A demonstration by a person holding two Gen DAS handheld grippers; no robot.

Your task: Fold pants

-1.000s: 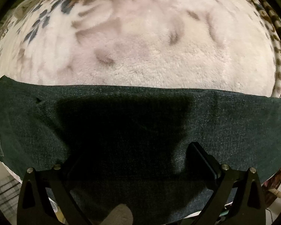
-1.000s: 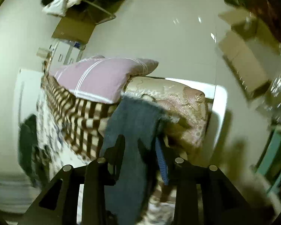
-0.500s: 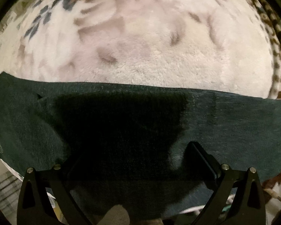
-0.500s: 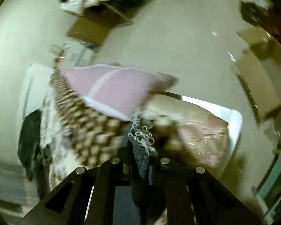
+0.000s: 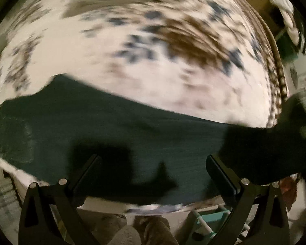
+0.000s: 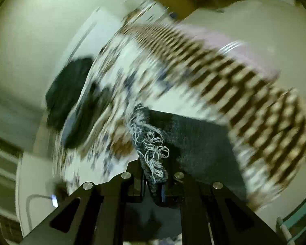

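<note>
Right now our right claw [image 6: 154,180] pinches the pants' frayed hem [image 6: 151,145]; those loose threads may slip free while the left claw [image 5: 153,175] gapes empty.

patterned fleece blanket [image 5: 173,65] on bed, pale floor [image 6: 30,40], dim light.

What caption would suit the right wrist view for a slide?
Right gripper shut on the frayed hem of dark pants above a patterned blanket.
</note>
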